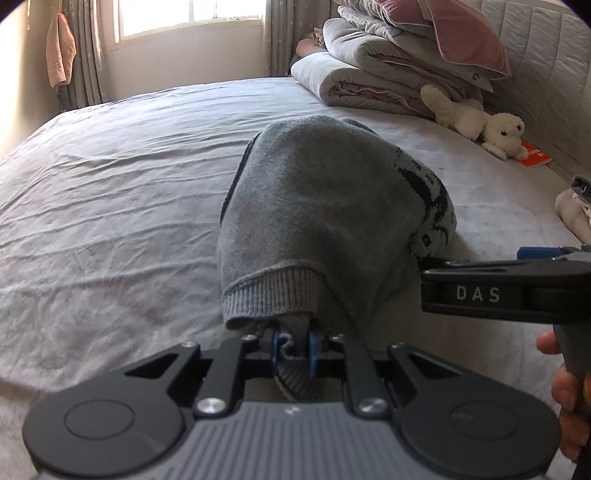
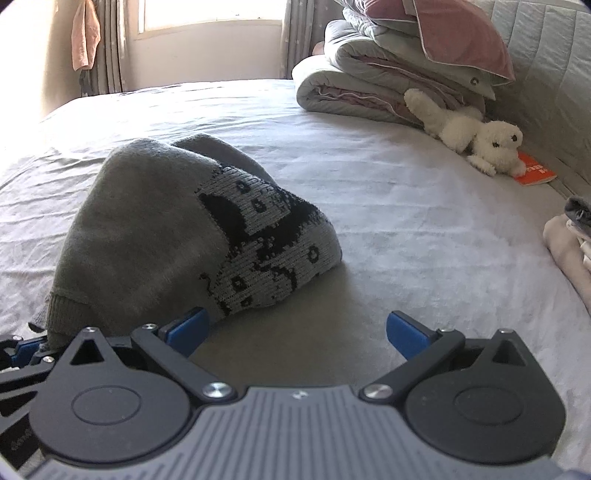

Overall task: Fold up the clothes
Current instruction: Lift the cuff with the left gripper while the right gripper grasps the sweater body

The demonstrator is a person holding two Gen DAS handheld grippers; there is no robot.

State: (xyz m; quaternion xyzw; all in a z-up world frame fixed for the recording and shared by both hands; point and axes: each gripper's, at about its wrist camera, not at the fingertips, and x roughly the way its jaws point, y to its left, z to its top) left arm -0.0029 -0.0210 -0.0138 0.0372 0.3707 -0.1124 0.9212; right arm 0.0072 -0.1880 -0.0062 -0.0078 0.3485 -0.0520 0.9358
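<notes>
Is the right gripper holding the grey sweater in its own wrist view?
No. The right gripper has its jaws wide apart over bare sheet, beside the sweater.

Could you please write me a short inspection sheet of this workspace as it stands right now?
Surface: bed with a wrinkled pale sheet.
Job's things: grey sweater heaped mid-bed, patterned side facing the right tool.
Clutter: white plush dog, orange book partly under it, stacked quilts with a pink pillow on top, other clothes at the right edge.
Grippers: left tool shut on the sweater's ribbed hem; right tool open, nothing between its pads, beside the sweater.
Cables: nothing seen.
Surroundings: window, curtains, pink towel hanging at left, padded headboard.
</notes>
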